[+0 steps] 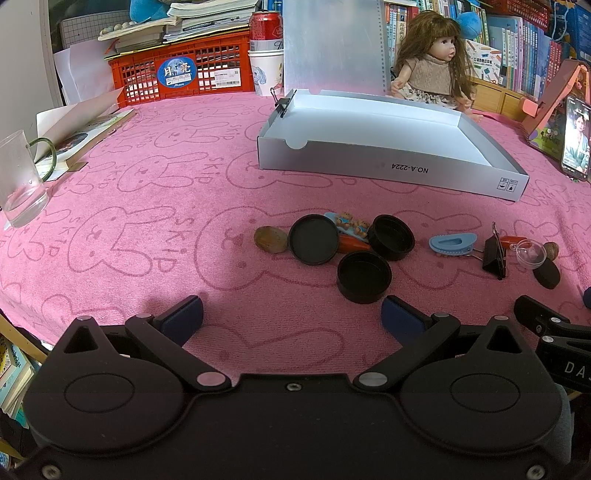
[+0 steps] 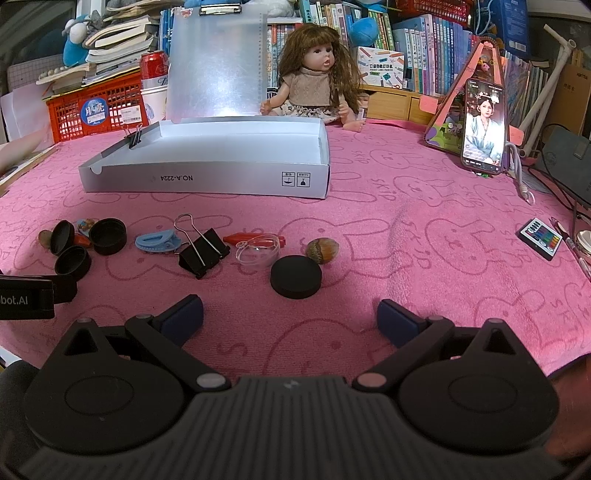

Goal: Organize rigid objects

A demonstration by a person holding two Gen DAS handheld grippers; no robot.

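Note:
Small items lie in a row on the pink cloth in front of a shallow grey box (image 1: 388,162) (image 2: 207,181). Three black round caps (image 1: 364,276) (image 2: 72,260) cluster with a brown nut (image 1: 270,239), an orange piece (image 1: 352,243) and a bear trinket (image 1: 351,223). To their right lie a blue hair clip (image 1: 452,244) (image 2: 158,240), a black binder clip (image 1: 494,255) (image 2: 202,254), a clear half-dome (image 2: 258,252), a black puck (image 2: 295,277) and an acorn-like nut (image 2: 322,250). My left gripper (image 1: 291,317) is open just short of the caps. My right gripper (image 2: 290,317) is open near the puck.
A doll (image 2: 316,79) sits behind the box, beside an upright clipboard (image 2: 216,62). A phone (image 2: 483,127) leans on a stand at right, with a small paint palette (image 2: 541,238) nearby. An orange crate (image 1: 181,74), a can (image 1: 265,31) and a glass mug (image 1: 20,181) stand at left.

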